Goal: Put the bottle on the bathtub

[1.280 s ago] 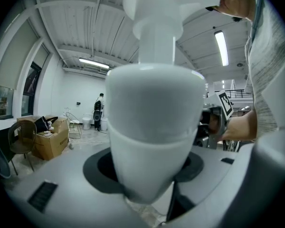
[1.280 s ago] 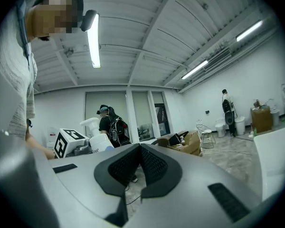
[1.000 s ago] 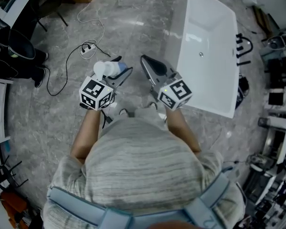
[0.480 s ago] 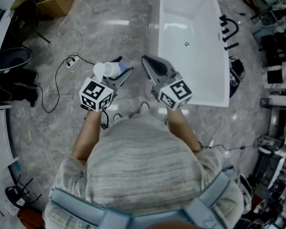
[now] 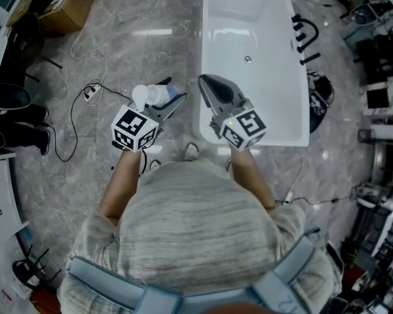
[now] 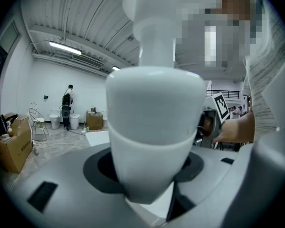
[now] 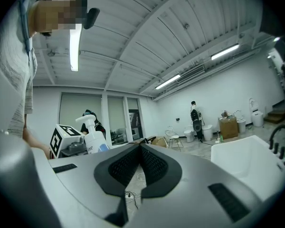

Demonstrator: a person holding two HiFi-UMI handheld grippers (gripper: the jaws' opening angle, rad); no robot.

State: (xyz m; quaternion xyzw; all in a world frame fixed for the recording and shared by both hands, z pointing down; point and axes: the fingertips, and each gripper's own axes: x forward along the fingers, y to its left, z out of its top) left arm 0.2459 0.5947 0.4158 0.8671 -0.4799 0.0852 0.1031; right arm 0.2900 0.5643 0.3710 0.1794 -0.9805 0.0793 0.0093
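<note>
1. L gripper [image 5: 165, 99]: jaws clamped on the white pump bottle [image 5: 147, 95]. The bottle body fills the left gripper view, pump head on top.
2. Bottle loc: held in the air over the marble floor [image 5: 150, 18], approx 11 o'clock from the person's torso in head view. It's just left of the bathtub [image 5: 285, 135], not touching it.
3. R gripper [image 5: 208, 87]: jaws pressed together, nothing between (pads meet in right gripper view). It overlaps the tub's left rim in head view.
4. Tub is white, long axis toward 12 o'clock, w/ black faucet [image 5: 304, 34] on its 3 o'clock rim.
5. Floor: power strip [image 5: 88, 93] w/ cable at 9 o'clock of the bottle, cardboard box [image 5: 69, 8] at 10 o'clock.
</note>
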